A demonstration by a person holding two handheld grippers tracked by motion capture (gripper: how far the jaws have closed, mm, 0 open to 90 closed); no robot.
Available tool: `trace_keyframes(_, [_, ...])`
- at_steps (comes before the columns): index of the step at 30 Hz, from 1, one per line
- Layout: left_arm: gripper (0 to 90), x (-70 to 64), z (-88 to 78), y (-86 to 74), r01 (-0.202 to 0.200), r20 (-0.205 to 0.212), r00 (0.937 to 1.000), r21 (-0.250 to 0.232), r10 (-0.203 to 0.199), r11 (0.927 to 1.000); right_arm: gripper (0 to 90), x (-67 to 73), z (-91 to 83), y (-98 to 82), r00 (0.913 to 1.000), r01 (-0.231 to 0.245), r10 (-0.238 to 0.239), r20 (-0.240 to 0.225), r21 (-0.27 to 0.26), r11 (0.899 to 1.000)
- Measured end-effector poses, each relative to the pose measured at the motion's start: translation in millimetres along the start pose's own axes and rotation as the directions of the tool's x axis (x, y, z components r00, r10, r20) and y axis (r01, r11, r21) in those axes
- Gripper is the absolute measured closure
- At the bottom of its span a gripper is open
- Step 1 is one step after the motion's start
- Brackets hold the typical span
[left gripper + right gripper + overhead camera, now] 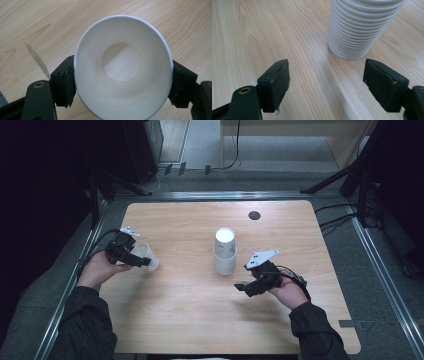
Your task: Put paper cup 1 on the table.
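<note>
The left gripper (141, 261) is clamped on a single white paper cup (146, 256), its pads pressing the wall from both sides; the cup lies tilted on its side near the left edge of the light wooden table (190, 320), mouth turned back toward the hand. The stack of nested white paper cups (224, 252) stands inverted near the table's centre, well apart from the held cup and off toward the right edge. The right gripper (245, 288), jaws apart and empty, sits just beside that stack, on its near right side. Judgement: the right hand is nearer the stack, but the loaded left must cross to it and bring the cup's axis upright.
</note>
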State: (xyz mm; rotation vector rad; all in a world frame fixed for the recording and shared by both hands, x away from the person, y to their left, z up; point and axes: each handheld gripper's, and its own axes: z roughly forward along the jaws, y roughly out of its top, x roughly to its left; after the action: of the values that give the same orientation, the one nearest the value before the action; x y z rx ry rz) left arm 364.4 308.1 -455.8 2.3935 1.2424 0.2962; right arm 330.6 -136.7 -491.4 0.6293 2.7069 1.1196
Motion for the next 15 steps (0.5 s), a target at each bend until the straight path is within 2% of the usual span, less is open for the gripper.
trace_keyframes(5, [23.3, 2.1, 5.6, 0.3, 0.024, -0.033, 0.9992, 0.031, -0.023, 0.9992, 21.4, -0.2, 0.2, -0.2, 1.0, -0.001, 0.001, 0.003, 0.005, 1.0])
trace_keyframes(15, [22.5, 0.4, 11.7, 0.7, 0.012, -0.056, 0.9984, 0.057, -0.009, 0.9983, 21.3, 0.3, 0.7, -0.3, 1.0, -0.002, 0.002, 0.001, 0.009, 1.0])
